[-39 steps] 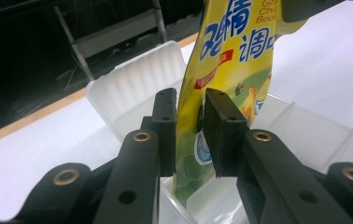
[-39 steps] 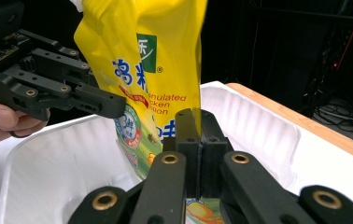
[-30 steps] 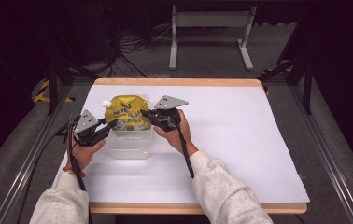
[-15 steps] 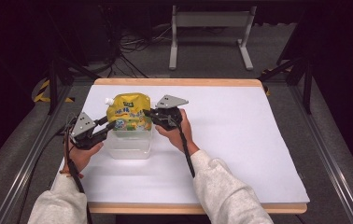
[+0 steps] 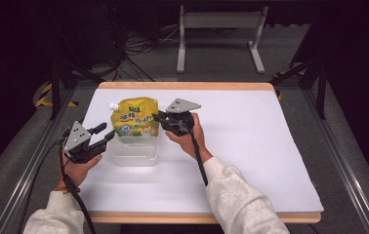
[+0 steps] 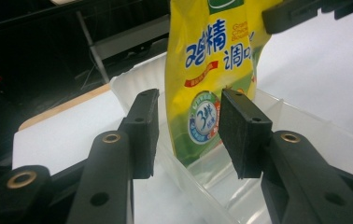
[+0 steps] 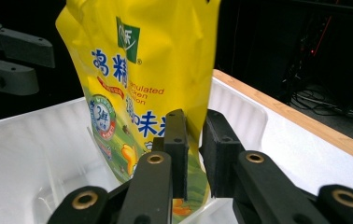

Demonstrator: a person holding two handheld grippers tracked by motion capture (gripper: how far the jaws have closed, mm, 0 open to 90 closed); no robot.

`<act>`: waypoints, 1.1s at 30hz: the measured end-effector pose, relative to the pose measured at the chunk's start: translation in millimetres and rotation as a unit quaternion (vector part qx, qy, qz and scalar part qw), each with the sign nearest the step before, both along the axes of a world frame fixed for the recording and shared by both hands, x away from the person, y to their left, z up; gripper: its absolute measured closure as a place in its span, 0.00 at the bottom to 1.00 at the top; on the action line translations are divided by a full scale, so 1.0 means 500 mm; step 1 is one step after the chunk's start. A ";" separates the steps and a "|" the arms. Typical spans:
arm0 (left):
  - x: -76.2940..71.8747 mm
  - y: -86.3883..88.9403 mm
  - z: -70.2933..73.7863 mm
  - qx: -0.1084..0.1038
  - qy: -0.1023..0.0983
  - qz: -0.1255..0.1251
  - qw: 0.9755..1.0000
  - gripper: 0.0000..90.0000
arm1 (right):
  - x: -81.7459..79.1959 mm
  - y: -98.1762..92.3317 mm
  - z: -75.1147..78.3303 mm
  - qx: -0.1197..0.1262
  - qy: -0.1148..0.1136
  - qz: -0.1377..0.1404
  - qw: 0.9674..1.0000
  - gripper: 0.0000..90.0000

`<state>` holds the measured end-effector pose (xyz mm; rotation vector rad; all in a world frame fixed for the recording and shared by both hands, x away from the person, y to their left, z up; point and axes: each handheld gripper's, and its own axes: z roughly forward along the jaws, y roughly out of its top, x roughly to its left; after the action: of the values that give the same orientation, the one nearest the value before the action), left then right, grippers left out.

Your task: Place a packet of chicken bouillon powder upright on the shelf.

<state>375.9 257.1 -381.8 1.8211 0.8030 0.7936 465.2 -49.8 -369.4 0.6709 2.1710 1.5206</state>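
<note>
pouch (image 5: pixel 134 118) now stands upright with its foot inside the clear plastic tub (image 5: pixel 134 155) on the white table sheet (image 5: pixel 251 141), where 1 s ago both grippers flanked it at its sides. left gripper (image 5: pixel 103 133) has backed off to the tub's left side, its jaws just opening with nothing pressed between them, the pouch seen beyond the gap. right gripper (image 5: pixel 158 117) has its pads at the pouch's edge, jaws just starting to part, seemingly a light pinch; placement looks nearly done, release of that edge remaining.
</note>
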 end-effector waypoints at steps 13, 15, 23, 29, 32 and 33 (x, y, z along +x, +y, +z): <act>-0.063 -0.027 0.012 0.006 -0.009 -0.027 1.000 0.60 | -0.021 -0.069 0.017 0.000 -0.006 -0.016 1.000 0.86; -0.072 -0.035 0.012 0.004 -0.007 -0.038 0.999 0.60 | -0.025 -0.083 0.019 -0.004 -0.007 -0.021 1.000 0.85; -0.104 -0.075 0.005 0.015 0.003 -0.067 0.998 0.51 | -0.046 -0.139 0.027 -0.025 -0.014 -0.032 0.999 0.83; -0.119 -0.104 -0.004 0.032 0.009 -0.089 0.995 0.41 | -0.073 -0.180 0.027 -0.061 -0.023 -0.032 0.997 0.81; -0.127 -0.118 -0.010 0.041 0.010 -0.097 0.994 0.39 | -0.087 -0.206 0.026 -0.075 -0.022 -0.034 0.996 0.81; -0.129 -0.123 -0.012 0.047 0.014 -0.099 0.994 0.38 | -0.090 -0.212 0.026 -0.077 -0.023 -0.034 0.996 0.80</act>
<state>311.4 195.4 -387.9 1.9637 0.6004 0.6884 420.2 -155.8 -356.2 0.6461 2.1818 1.3050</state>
